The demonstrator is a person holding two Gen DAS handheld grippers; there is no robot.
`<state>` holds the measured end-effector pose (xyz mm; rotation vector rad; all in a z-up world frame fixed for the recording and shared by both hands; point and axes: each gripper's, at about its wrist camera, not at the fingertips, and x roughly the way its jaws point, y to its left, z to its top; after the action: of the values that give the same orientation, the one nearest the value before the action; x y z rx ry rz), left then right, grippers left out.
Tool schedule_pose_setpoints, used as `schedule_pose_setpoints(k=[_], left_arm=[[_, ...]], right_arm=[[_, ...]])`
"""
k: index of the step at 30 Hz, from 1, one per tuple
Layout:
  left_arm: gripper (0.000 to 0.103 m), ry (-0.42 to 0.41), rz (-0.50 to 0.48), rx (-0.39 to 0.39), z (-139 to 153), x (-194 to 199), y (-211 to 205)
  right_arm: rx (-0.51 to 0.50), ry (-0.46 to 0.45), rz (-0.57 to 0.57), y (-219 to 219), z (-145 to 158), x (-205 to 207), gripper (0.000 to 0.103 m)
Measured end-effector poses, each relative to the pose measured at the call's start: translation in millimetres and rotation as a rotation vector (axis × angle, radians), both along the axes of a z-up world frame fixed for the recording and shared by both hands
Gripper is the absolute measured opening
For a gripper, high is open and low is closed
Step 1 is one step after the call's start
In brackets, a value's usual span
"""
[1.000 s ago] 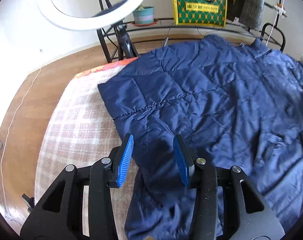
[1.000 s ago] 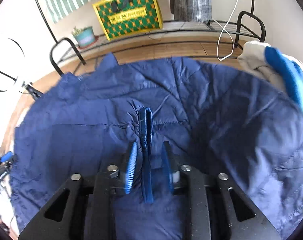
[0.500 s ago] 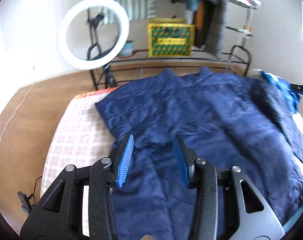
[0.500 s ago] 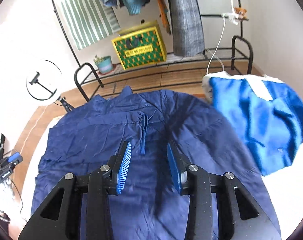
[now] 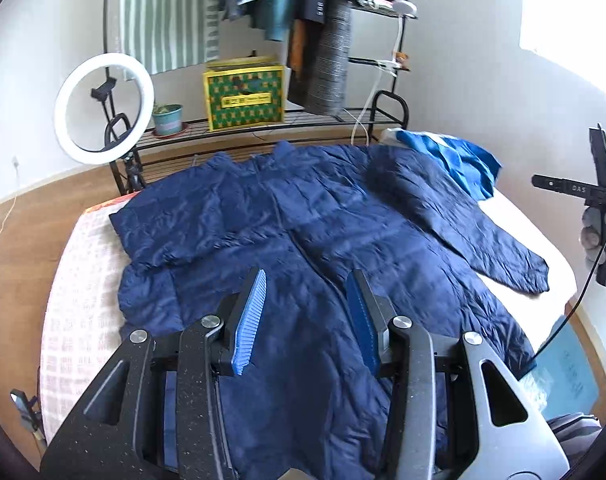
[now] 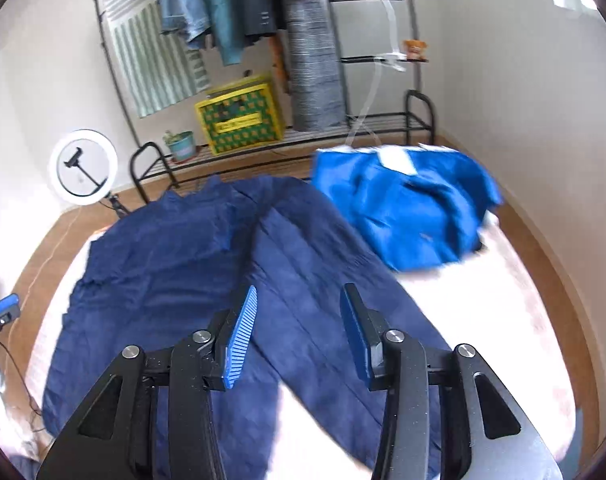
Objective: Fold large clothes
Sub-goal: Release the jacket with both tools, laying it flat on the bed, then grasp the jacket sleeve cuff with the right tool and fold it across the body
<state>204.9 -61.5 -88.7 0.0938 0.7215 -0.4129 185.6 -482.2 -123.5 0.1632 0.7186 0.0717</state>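
Observation:
A large navy quilted jacket [image 5: 303, 240] lies spread front-up on the bed, one sleeve [image 5: 475, 228] stretched to the right. In the right wrist view the jacket [image 6: 175, 264] fills the left and the sleeve [image 6: 323, 280] runs toward me. My left gripper [image 5: 305, 316] is open and empty, held above the jacket's lower part. My right gripper [image 6: 297, 332] is open and empty, held above the sleeve. Part of the right gripper's body shows at the right edge of the left wrist view [image 5: 599, 192].
A bright blue garment [image 6: 403, 208] lies at the bed's far right corner. The bed cover [image 5: 79, 288] is checked. A ring light [image 5: 103, 108], a clothes rack with hanging clothes [image 6: 243, 12], a yellow-green box [image 5: 245, 94] and a potted plant [image 5: 167, 118] stand behind the bed.
The right gripper let go of the jacket's fold and opened. Both grippers rose and drew back from the jacket, so more of the room shows. The right sleeve now lies spread out.

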Motion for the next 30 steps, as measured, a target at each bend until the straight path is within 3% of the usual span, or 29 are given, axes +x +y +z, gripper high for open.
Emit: schedule_pose_setpoints(k=[3, 11, 20, 24, 30], left_arm=[[0.051, 0.011, -0.011, -0.013, -4.9, -11.4, -9.5], [0.053, 0.022, 0.003, -0.012, -14.4, -28.5, -16.3], [0.053, 0.074, 0.034, -0.024, -32.7, -33.6, -12.0], [0.053, 0.077, 0.048, -0.014, -33.8, -33.0, -7.0], [0.053, 0.079, 0.066, -0.021, -32.6, -30.5, 3.7]], right_arm=[[0.003, 0.011, -0.059, -28.1, -12.9, -31.8, 0.057], [0.086, 0.114, -0.246, -100.0, -63.6, -85.1, 0.057], [0.286, 0.276, -0.422, -135.8, -131.0, -92.0, 0.057], [0.388, 0.298, -0.443, -139.3, -150.6, -90.8, 0.057], [0.433, 0.305, -0.463, -135.7, -162.1, -84.1, 0.057]])
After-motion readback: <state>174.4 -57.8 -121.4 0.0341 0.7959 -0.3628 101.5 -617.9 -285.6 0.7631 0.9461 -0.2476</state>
